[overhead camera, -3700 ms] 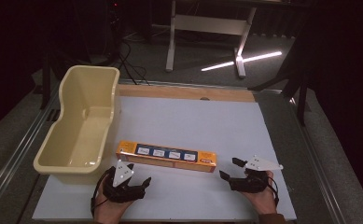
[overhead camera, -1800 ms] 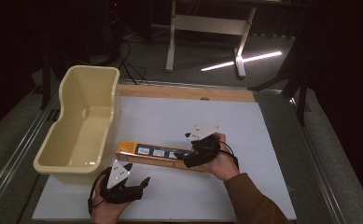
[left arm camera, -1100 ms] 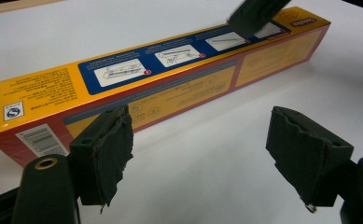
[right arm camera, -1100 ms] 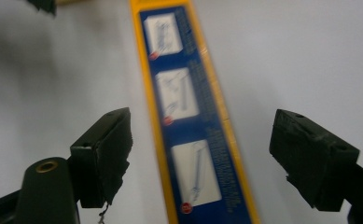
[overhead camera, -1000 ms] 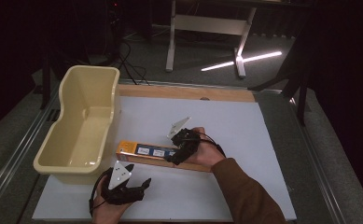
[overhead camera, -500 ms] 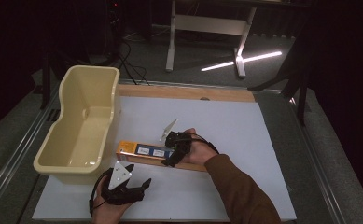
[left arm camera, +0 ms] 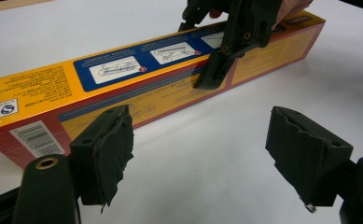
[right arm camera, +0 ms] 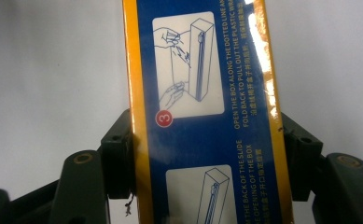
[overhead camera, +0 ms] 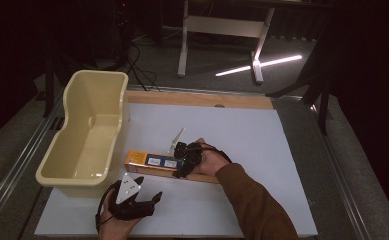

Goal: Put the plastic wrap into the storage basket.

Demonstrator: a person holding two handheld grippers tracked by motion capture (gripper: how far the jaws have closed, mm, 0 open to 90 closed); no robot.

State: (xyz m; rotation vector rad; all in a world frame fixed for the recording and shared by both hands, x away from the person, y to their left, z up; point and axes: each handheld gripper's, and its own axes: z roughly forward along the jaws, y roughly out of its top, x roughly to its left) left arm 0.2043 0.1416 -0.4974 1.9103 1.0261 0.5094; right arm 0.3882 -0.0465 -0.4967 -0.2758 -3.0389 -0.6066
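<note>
Yellow-and-blue cardboard box (overhead camera: 152, 164) lies flat on the white table sheet (overhead camera: 262, 130), just beside the near end of the cream plastic tub (overhead camera: 89, 130) — same position as in the earlier frames. The right gripper (overhead camera: 181, 167), which rested open at the right of the sheet a few seconds ago, has crossed to the box and come down over its middle; its jaws have just been closing and now clamp the box's two long sides. The left gripper (left arm camera: 200, 154) stays near the front edge — jaws wide apart, nothing between them.
</note>
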